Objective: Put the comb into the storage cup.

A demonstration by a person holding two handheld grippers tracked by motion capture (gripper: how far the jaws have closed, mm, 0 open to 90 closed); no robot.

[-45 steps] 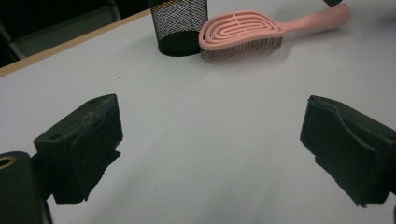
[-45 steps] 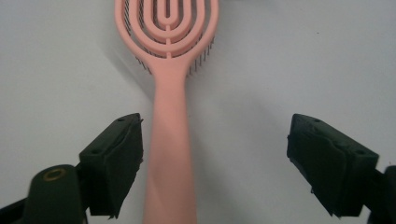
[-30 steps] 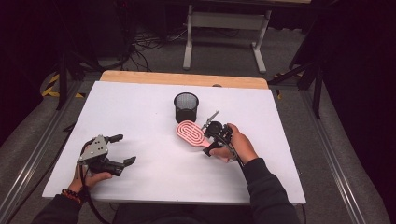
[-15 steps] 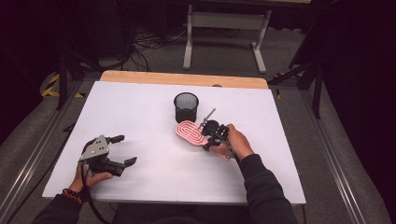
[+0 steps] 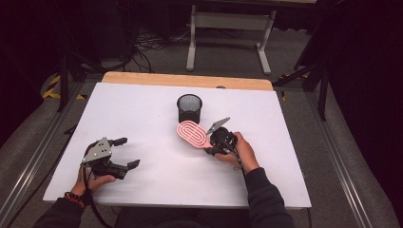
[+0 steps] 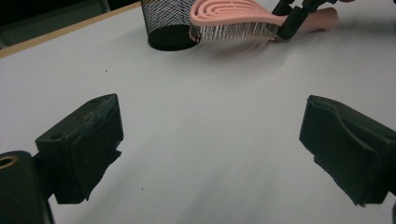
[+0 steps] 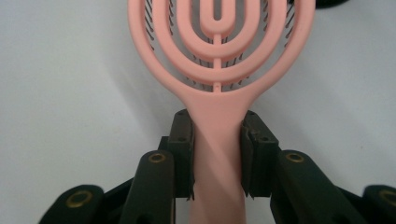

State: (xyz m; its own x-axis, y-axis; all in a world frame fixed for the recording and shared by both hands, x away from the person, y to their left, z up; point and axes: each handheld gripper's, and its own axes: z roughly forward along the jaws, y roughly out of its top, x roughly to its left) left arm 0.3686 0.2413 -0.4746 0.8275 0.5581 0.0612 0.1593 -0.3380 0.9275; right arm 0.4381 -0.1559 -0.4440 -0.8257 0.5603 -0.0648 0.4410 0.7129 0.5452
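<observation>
Our right tongs [image 7: 217,140] are clamped on the handle of the pink hairbrush [image 5: 192,134], gripping low on the neck so the head hangs free, bristles down, just above the tabletop [image 5: 142,109] and right beside the black mesh cup [image 5: 189,107]; we'd guess that's where it's headed. Left tongs [image 5: 124,152] sit spread wide and empty, parked well apart near our edge so they're out of the way.

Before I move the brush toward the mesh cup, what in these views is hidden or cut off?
- Pink hairbrush: right gripper view, the head's far end is cut off by the top edge, the handle's end by the bottom edge.
- Right gripper: high view, its jaws are hidden under its body and the brush.
- Black mesh cup: left gripper view, rim cut off by the top edge; high view, the inside is too dark to tell.
- Left gripper: open, nothing between its jaws.
</observation>
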